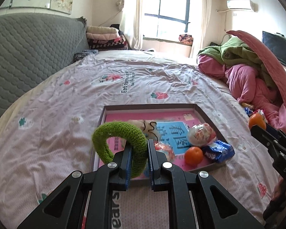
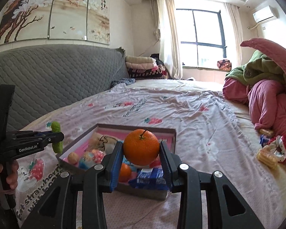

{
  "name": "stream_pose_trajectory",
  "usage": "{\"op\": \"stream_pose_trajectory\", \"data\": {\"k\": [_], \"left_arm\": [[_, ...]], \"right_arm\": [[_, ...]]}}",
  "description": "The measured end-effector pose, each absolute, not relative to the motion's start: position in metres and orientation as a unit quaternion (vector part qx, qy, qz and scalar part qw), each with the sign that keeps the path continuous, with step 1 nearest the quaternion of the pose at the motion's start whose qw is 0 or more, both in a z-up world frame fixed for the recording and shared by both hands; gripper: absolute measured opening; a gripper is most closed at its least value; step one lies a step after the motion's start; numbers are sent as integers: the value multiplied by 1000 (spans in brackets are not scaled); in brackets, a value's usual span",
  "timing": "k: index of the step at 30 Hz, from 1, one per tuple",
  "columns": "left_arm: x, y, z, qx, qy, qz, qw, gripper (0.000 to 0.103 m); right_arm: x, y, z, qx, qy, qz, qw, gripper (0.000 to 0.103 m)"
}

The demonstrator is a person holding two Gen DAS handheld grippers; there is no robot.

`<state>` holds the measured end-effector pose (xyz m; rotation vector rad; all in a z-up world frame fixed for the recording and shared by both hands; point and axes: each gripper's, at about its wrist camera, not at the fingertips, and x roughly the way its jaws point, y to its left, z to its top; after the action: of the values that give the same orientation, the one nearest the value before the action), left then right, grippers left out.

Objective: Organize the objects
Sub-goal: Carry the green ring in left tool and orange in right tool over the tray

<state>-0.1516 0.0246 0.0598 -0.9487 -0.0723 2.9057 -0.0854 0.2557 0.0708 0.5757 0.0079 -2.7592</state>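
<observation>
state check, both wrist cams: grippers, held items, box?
left gripper: shut on green ring, lifted
right gripper: shut on orange, held above box
box: open, on the bed, holds snack packets and second orange

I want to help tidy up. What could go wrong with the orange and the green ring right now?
The orange is round and held only at its sides by the right gripper, so it might slip and roll across the bed. The green ring is soft and pinched at one spot by the left gripper; it could flop out. The box already looks crowded.
</observation>
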Motion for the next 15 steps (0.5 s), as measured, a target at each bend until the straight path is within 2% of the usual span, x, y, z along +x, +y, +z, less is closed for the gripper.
{"op": "stream_pose_trajectory", "data": {"k": [15], "left_arm": [[-183, 20, 38, -324, -22, 945, 47, 14]], "right_arm": [[-107, 230, 51, 208, 41, -964, 160, 39]]}}
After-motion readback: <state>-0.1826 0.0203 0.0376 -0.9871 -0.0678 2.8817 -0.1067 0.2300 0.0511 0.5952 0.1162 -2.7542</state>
